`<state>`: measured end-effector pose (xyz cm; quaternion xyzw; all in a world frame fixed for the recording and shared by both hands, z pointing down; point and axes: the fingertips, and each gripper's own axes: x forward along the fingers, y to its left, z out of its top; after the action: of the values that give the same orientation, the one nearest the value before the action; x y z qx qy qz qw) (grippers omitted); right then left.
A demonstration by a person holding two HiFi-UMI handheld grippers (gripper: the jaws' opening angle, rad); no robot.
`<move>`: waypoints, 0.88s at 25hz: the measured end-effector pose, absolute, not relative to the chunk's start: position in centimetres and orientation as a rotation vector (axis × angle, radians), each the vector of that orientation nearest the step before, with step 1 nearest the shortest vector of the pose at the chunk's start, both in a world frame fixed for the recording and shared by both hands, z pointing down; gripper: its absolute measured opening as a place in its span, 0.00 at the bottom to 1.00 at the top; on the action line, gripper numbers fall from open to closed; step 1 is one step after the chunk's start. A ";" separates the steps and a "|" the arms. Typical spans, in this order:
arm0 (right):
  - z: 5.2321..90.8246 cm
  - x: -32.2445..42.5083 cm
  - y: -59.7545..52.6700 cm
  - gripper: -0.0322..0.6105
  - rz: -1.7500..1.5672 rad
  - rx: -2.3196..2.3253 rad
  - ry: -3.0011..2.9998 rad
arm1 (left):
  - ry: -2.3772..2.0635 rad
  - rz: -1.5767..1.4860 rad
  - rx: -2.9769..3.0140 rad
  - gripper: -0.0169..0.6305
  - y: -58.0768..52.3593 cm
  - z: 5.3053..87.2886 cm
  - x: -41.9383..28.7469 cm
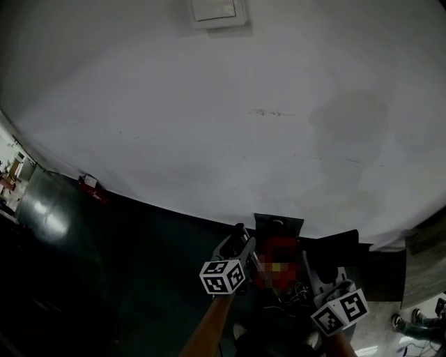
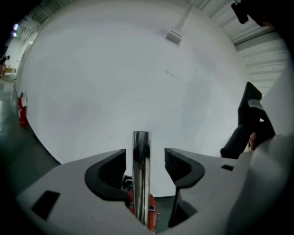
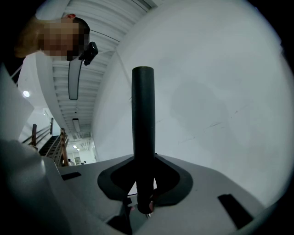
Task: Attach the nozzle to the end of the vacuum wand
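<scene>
- Nozzle (image 3: 143, 119): a plain black tube standing upright in the middle of the right gripper view, its open end at the top against the white wall
- The right tool (image 3: 143, 172) is clamped on the lower part of the nozzle; both dark pads press on its sides, and a short length of tube shows below them
- The wand (image 2: 141, 165), a shiny metal tube, rises up the lower middle of the left gripper view, its open end uppermost and bare
- The left tool (image 2: 144, 160) stands wide apart round the wand, one ribbed pad on each side with a clear gap between pad and metal, so it grips nothing
- Below the pads in that view the wand runs down to a red vacuum body (image 2: 138, 204) at the bottom edge
- In the head view both tools sit in the lower middle of the frame: the left tool's marker cube (image 1: 224, 277) lies just left of the red body, and the right tool's cube lies to its lower right
- A bare forearm (image 1: 209, 328) comes up from the bottom edge to the left cube
- The wall (image 1: 209, 104) fills the upper two thirds of the head view, with a pale square wall plate (image 1: 219, 12) at the top edge
- The dark floor (image 1: 125, 272) takes the lower left
</scene>
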<state>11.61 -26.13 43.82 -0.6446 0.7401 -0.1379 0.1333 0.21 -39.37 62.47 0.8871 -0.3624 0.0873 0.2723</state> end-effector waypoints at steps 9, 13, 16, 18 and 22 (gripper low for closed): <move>44.0 12.4 -26.4 0.19 -0.407 -1.872 2.105 | -0.965 0.230 2.373 0.30 -40.7 63.6 0.7; 44.7 12.5 -26.1 0.19 -0.411 -1.894 2.120 | -0.971 0.244 2.391 0.25 -40.8 63.7 0.9; 44.6 12.6 -26.1 0.19 -0.412 -1.892 2.113 | -0.966 0.251 2.400 0.24 -40.8 63.7 0.9; 44.8 12.9 -26.0 0.19 -0.416 -1.901 2.112 | -0.959 0.255 2.406 0.24 -40.7 63.6 1.0; 44.2 13.0 -26.3 0.19 -0.413 -1.876 2.090 | -0.948 0.266 2.416 0.24 -40.2 63.3 1.0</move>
<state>12.96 -26.26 44.15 -0.6534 0.7278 -0.1439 0.1507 0.98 -40.23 63.33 0.8934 -0.3507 0.0984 0.2632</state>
